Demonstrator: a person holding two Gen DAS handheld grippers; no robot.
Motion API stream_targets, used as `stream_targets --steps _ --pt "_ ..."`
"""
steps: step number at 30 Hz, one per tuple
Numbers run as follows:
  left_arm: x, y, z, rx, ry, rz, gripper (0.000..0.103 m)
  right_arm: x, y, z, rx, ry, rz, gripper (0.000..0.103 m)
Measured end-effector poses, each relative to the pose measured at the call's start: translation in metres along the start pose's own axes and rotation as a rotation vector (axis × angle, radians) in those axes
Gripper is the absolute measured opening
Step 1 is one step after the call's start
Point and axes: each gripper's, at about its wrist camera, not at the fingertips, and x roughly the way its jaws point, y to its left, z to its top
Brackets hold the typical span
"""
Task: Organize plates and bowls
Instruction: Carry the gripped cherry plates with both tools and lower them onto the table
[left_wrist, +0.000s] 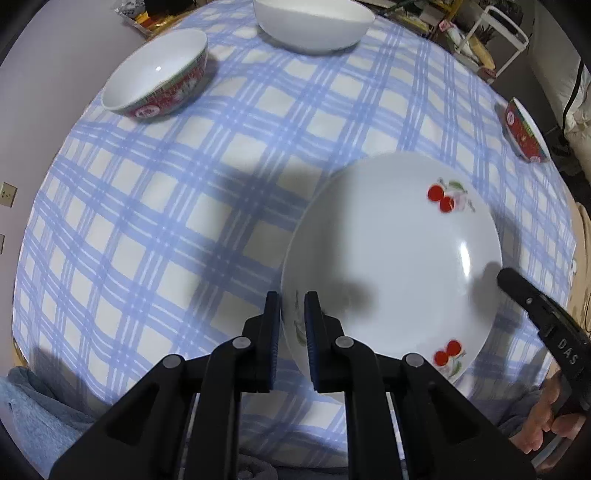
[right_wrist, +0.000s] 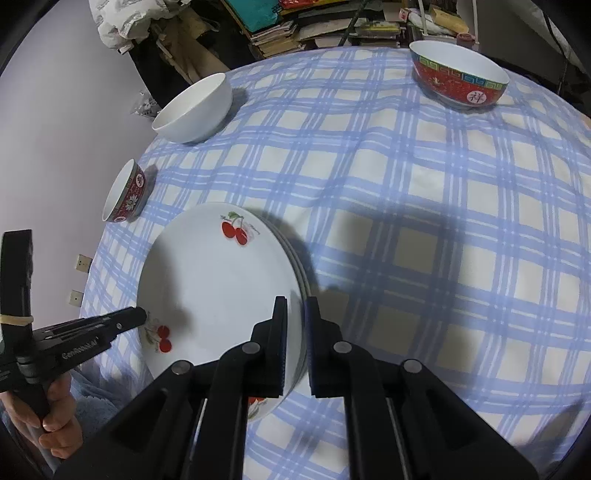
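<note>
Left claw pinched shut on the near-left rim of the cherry plate, one finger under the edge, one over it. Right claw clamped likewise on the opposite rim of the same plate, jaws nearly together with the thin edge between them. Seen from the right wrist, at least one more plate edge showed beneath the top one along its far side, so a stack; whether the grip took one plate or several, could not tell. Plates sat near the front edge of the worktop, covered in a blue checked cloth.

Well apart from the plates: a plain white bowl at the far edge, a red patterned bowl toward the far left, and another red bowl toward the far right corner. Broad stretch of bare cloth open in the middle and to the right of the plates. Hand gripping the right handle at the near edge; other hand on the left handle.
</note>
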Motion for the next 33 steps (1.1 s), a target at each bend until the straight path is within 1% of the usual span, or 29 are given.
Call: stream_targets --steps 3,5,8,13,17,21,24,26,28,29,30,31,32,33 --pt "0.003 -0.004 -0.002 0.018 0.003 0.039 0.013 -0.003 -0.001 -0.001 0.009 -0.009 0.003 0.010" --pt "0.004 -0.005 -0.003 0.020 0.008 0.035 0.013 -0.007 -0.004 -0.003 0.022 -0.029 -0.007 0.010" --pt "0.003 -0.006 -0.003 0.023 0.003 0.047 0.013 -0.015 -0.005 -0.005 0.011 -0.071 -0.069 0.011" --pt "-0.001 -0.007 -0.007 0.011 -0.011 0.043 0.013 -0.016 -0.014 -0.007 0.060 -0.063 -0.057 0.011" --pt "-0.010 -0.002 -0.008 -0.012 -0.028 0.048 0.014 -0.017 -0.015 -0.008 0.060 -0.065 -0.062 0.011" --pt "-0.016 0.004 -0.009 -0.054 -0.028 0.020 0.015 -0.022 -0.011 -0.009 0.048 -0.085 -0.059 0.011" --pt "-0.022 0.009 -0.009 -0.054 -0.046 0.005 0.015 -0.024 -0.010 -0.009 0.047 -0.093 -0.063 0.011" --pt "-0.026 0.009 -0.011 -0.044 -0.062 0.010 0.015 -0.025 -0.007 -0.008 0.041 -0.089 -0.088 0.012" --pt "-0.031 0.008 -0.012 -0.042 -0.089 0.035 0.015 -0.027 -0.006 -0.007 0.032 -0.092 -0.111 0.014" --pt "-0.033 0.008 -0.012 -0.043 -0.096 0.033 0.016 -0.028 -0.006 -0.006 0.033 -0.094 -0.113 0.018" --pt "-0.036 0.010 -0.012 -0.049 -0.101 0.026 0.016 -0.030 -0.006 -0.005 0.040 -0.100 -0.111 0.025" --pt "-0.039 0.011 -0.010 -0.055 -0.108 0.016 0.016 -0.031 -0.006 -0.005 0.047 -0.106 -0.106 0.030" --pt "-0.042 0.012 -0.010 -0.058 -0.112 0.013 0.016 -0.033 -0.006 -0.004 0.053 -0.115 -0.102 0.040" --pt "-0.045 0.014 -0.008 -0.059 -0.125 0.008 0.016 -0.035 -0.006 -0.003 0.055 -0.123 -0.102 0.047"
